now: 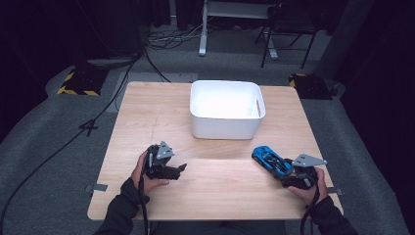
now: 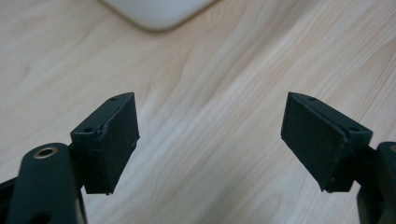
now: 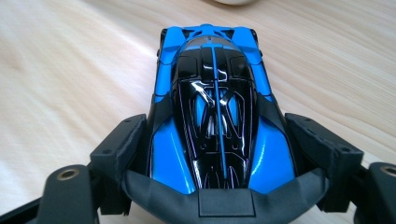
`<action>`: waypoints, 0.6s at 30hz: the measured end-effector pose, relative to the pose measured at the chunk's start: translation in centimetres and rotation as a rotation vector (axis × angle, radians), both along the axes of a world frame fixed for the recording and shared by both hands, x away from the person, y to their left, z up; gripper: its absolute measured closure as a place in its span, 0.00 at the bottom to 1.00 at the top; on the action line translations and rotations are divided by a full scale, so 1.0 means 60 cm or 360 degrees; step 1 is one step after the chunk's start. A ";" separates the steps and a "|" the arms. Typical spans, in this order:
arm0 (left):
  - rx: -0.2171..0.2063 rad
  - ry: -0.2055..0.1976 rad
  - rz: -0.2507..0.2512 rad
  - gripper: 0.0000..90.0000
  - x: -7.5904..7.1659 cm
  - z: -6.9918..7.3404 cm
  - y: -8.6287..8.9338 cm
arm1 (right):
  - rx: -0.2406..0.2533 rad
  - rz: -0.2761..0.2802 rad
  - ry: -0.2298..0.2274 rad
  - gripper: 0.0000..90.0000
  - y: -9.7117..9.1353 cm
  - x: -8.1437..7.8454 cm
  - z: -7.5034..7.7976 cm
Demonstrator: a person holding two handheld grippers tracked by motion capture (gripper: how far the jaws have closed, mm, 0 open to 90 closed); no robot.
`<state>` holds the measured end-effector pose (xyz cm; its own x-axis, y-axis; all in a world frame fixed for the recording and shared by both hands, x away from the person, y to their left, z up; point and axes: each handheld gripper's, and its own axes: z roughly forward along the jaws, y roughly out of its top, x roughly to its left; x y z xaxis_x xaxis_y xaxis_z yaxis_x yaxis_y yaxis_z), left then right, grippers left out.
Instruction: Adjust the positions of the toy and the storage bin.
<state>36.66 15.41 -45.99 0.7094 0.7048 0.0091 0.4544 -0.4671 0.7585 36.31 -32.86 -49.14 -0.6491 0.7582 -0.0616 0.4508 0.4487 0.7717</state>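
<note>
Table (image 1: 161, 105): a light wooden top with visible grain; it carries the bin, both grippers and the car. Grey carpet surrounds it.
Floor clutter: black cables (image 1: 73, 137) trail across the carpet at far left; a black-and-yellow striped block (image 1: 78, 81) sits beyond the table's far left corner; a dark chair (image 1: 288, 24) and white desk legs (image 1: 203, 29) stand at the far edge of the room.
Bin (image 1: 226, 128): a white, rounded-corner plastic tub at the far centre of the table, open at the top, its inside too bright to read. It stands well apart from both grippers; the bare wood between it and them is unobstructed.
Left gripper (image 1: 180, 168): held at the near left of the table in the person's left hand (image 1: 147, 174), pointing right. In the left gripper view its two black pads stand wide apart with only wood between them; the bin's corner (image 2: 159, 11) shows at the far edge.
Right gripper (image 3: 219, 154): held at the near right in the person's right hand (image 1: 308, 188). Its pads press on both flanks of the car, clamped on it.
Toy car (image 1: 270, 160): a blue and black sports car model at the near right, pointing far-left towards the bin. Whether its wheels touch the wood cannot be told.
Writing: no brand or lettering can be read on the car, bin or grippers.
</note>
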 end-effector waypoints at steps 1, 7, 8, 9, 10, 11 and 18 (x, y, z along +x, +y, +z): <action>0.0000 0.0000 0.0000 0.22 0.000 0.000 0.000 | 0.0000 0.0000 0.0000 0.27 0.000 0.000 0.000; -0.0060 -0.0178 -0.0112 0.23 0.022 0.057 -0.040 | 0.0021 -0.0176 0.0017 0.27 -0.051 0.020 -0.004; -0.0078 -0.0191 -0.0111 0.23 0.025 0.064 -0.051 | 0.0023 -0.0196 0.0021 0.27 -0.056 0.022 -0.004; -0.0078 -0.0191 -0.0111 0.23 0.025 0.064 -0.051 | 0.0023 -0.0196 0.0021 0.27 -0.056 0.022 -0.004; -0.0068 -0.0235 -0.0141 0.24 0.036 0.081 -0.072 | 0.0032 -0.0239 0.0026 0.27 -0.066 0.026 -0.004; -0.0055 -0.0257 -0.0159 0.24 0.042 0.089 -0.080 | 0.0027 -0.0254 0.0026 0.27 -0.071 0.028 -0.005; -0.0158 -0.0268 -0.0235 0.25 0.083 0.125 -0.134 | 0.0029 -0.0265 0.0071 0.27 -0.077 0.037 -0.015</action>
<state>41.63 7.39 -38.48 0.7991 0.5969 0.0718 0.2500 -0.4384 0.8633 38.53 -37.50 -50.05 -0.5161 0.8563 -0.0207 0.5517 0.3509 0.7566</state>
